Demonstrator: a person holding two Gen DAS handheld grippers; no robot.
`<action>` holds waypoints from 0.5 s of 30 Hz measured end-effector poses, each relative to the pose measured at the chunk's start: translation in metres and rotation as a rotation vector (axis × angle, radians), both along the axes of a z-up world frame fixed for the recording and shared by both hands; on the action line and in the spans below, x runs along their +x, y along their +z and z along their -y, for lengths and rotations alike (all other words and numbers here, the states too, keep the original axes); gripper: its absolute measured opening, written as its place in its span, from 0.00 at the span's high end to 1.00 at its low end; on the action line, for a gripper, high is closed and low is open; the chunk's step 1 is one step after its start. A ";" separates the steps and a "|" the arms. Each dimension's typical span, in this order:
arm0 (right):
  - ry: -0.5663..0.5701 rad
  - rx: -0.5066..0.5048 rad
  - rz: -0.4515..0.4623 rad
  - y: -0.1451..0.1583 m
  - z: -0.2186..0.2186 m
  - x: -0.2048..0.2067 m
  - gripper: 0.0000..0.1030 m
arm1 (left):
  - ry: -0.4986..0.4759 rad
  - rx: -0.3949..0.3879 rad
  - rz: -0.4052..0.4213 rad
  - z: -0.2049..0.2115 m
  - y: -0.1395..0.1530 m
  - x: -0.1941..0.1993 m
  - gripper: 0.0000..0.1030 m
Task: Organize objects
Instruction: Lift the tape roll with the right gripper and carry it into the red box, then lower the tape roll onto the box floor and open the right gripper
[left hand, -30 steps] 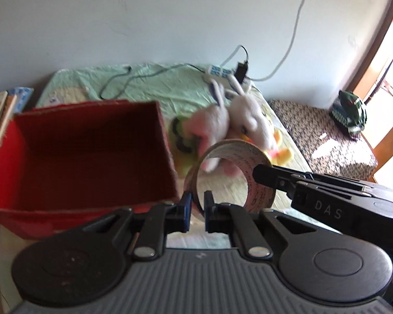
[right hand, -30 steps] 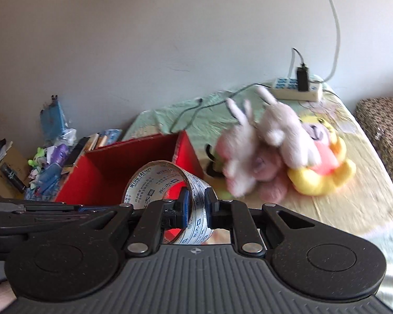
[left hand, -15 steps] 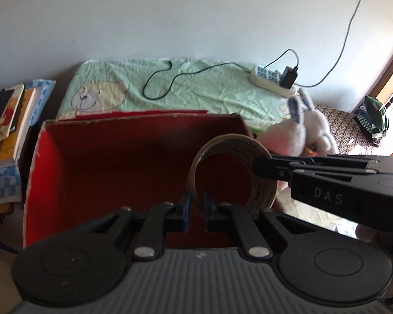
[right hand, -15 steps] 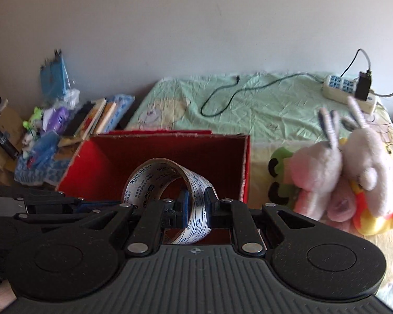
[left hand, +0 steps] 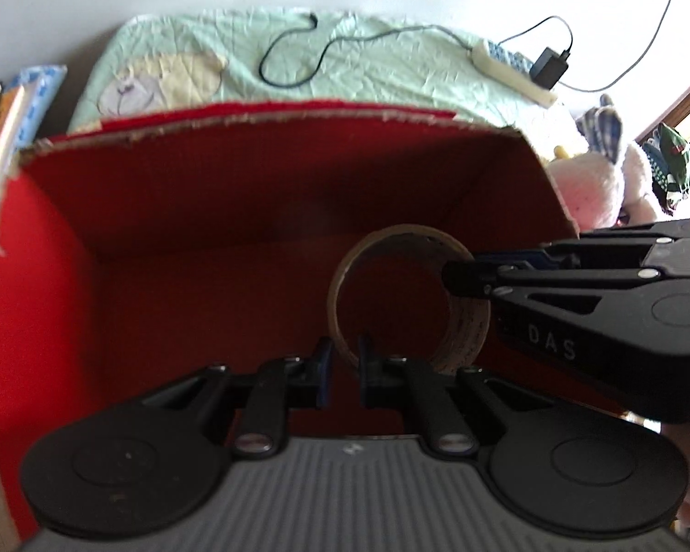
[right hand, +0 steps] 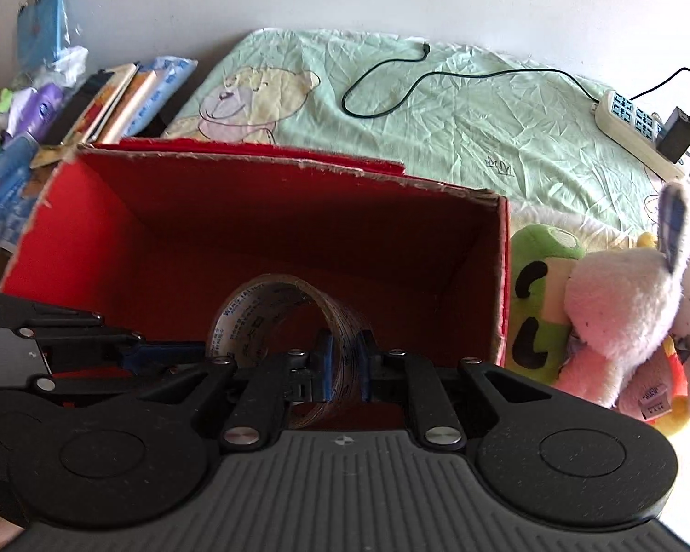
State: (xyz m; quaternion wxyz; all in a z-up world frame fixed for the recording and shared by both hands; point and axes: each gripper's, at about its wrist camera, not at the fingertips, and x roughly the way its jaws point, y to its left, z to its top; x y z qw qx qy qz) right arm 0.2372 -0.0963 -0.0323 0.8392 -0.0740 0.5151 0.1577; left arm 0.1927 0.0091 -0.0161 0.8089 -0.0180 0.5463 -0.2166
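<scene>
A roll of clear printed tape [right hand: 271,322] stands on edge inside the open red cardboard box [right hand: 262,221], low near its front, pinched on both sides.

Black claw [left hand: 342,365], blue pads, silver screws, ribbed grey base, "DAS".

Open red box [right hand: 503,276] interior roomy leftward, plush toys [right hand: 621,313] crowding its right wall outside
</scene>
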 end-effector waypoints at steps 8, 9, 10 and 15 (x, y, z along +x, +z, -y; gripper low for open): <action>-0.027 -0.049 -0.019 -0.017 -0.005 0.012 0.91 | -0.009 -0.005 -0.046 -0.001 -0.015 0.007 0.81; -0.029 -0.051 -0.016 -0.018 -0.005 0.014 0.93 | -0.012 -0.013 -0.048 -0.001 -0.015 0.007 0.80; -0.034 -0.050 -0.013 -0.018 -0.004 0.014 0.94 | -0.013 -0.015 -0.042 -0.002 -0.014 0.007 0.80; -0.050 -0.040 -0.005 -0.020 -0.004 0.018 0.93 | -0.034 -0.012 -0.005 -0.004 -0.009 0.005 0.80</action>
